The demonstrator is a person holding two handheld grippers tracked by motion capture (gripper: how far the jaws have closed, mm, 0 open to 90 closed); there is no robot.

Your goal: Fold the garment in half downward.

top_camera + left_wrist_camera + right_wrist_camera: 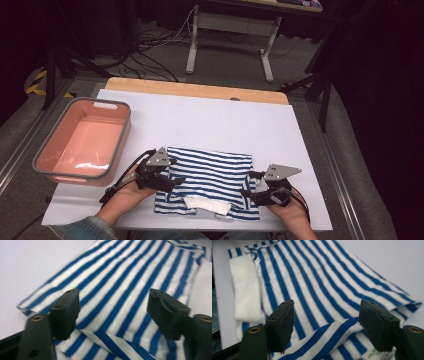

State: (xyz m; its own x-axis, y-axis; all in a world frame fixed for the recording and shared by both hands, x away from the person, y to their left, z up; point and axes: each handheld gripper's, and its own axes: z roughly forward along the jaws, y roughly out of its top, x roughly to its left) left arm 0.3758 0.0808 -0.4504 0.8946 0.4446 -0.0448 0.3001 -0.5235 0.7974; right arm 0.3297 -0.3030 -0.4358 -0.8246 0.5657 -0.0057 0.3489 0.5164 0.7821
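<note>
Your left tongs [172, 181] sit over the left edge of the striped shirt [212, 175], jaws spread apart with nothing pinched between them. In the left gripper view the left tongs [113, 312] hang just above the blue and white cloth [130, 285], which lies flat under and ahead of the jaws, a folded edge running between them.

Your right tongs [248, 192] are over the shirt's right edge, also released, jaws apart. In the right gripper view the right tongs [325, 325] straddle a folded-over strip of the cloth [312, 290]; the pads do not press on it. The white collar band [244, 287] lies to the left of these jaws, along the shirt's near edge.

The shirt lies folded on the white sheet [200, 115] covering the desk [195, 89], directly between your two tongs, with the collar band [206, 203] towards you.

A pink tub [82, 140] with a grey rim stands well apart from the left tongs, on their outer side at the desk's left edge.

Both hands rest low behind the tongs: left hand [131, 192], right hand [287, 207].
</note>
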